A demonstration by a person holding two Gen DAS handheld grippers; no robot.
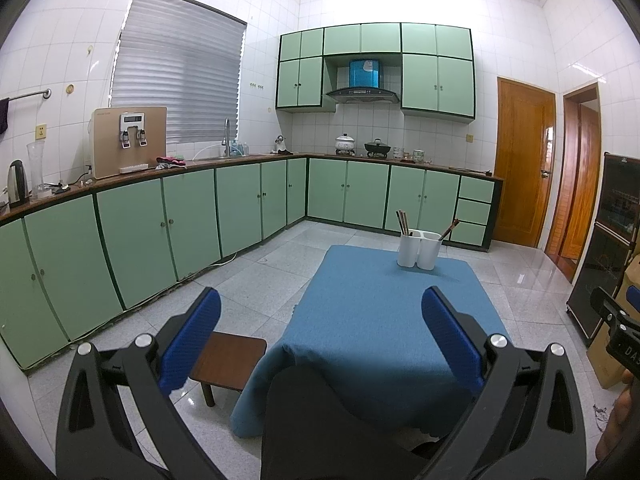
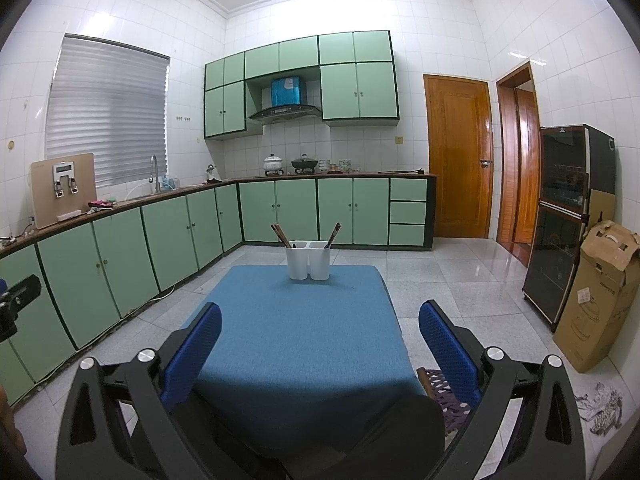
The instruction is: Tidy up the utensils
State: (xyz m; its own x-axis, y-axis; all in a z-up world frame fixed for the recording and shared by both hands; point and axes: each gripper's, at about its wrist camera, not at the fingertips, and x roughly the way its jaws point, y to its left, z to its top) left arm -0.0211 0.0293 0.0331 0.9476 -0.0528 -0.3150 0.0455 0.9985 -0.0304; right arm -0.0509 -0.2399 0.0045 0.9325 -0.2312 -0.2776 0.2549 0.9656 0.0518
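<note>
A white two-compartment utensil holder stands at the far end of a table with a blue cloth. Dark chopsticks lean in its left compartment, and more chopsticks lean in its right one. My left gripper is open and empty, held above the near end of the table. My right gripper is open and empty too, also above the near end, far from the holder.
A small wooden stool stands left of the table. Green cabinets line the left and back walls. A dark appliance cabinet and a cardboard box stand at the right. A woven stool sits by the table's right corner.
</note>
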